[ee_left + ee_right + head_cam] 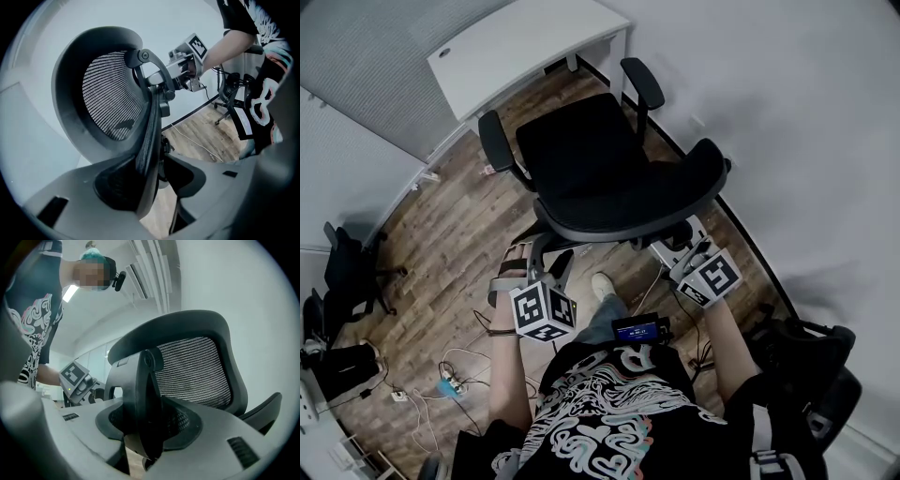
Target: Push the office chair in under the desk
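Note:
A black office chair stands on the wood floor, its seat facing the white desk at the top of the head view. I stand behind its backrest. My left gripper is shut on the left side of the black back frame, which runs between the jaws below the mesh back. My right gripper is shut on the right side of the frame, and its grey jaws hug the strut under the mesh. Each gripper shows in the other's view: the right one, the left one.
A white wall runs close along the chair's right side. Another black chair stands at the left, and a power strip with cables lies on the floor near my feet. Dark gear sits at the lower right. My shoe is just behind the chair base.

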Tool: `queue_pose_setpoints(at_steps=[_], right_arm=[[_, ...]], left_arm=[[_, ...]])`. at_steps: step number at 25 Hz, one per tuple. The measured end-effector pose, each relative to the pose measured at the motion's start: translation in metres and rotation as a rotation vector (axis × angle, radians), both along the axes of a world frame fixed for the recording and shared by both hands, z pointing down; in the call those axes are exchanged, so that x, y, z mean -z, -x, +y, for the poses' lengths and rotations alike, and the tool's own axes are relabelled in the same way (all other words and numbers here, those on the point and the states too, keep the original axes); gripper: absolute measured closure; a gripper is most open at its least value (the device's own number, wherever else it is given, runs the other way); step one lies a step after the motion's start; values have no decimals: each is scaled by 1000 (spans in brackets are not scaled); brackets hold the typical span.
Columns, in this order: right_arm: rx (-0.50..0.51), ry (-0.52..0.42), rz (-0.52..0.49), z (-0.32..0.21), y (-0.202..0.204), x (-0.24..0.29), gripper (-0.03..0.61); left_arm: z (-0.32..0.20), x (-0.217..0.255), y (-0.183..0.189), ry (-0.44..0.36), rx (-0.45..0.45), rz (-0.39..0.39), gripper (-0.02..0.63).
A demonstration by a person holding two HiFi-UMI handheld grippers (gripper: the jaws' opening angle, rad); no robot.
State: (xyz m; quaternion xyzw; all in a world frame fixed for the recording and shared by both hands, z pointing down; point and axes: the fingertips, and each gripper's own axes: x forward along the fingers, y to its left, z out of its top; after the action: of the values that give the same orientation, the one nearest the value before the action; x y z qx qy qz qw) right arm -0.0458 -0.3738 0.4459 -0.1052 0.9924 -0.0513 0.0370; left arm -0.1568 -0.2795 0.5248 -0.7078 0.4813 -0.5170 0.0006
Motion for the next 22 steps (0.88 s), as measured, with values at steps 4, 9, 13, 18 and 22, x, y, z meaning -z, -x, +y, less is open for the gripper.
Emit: queue_pose_setpoints(at_steps=[4,9,13,18,22], right_arm=[[5,4,3,-12,9,1,405],[11,4,1,-22,16,3,405],[10,0,-5,-24,18,3,405],[20,-8,-5,-25,18,2,405],[26,-10,-6,-28,20,2,405]], left_arm=[[-11,1,8,2,6,6,404],[-20,2,15,7,10,5,405],[-23,3,16,-2,17,4,405],[-25,2,18,-9,29,-2,405],[-27,1,19,-4,32,-5,405]])
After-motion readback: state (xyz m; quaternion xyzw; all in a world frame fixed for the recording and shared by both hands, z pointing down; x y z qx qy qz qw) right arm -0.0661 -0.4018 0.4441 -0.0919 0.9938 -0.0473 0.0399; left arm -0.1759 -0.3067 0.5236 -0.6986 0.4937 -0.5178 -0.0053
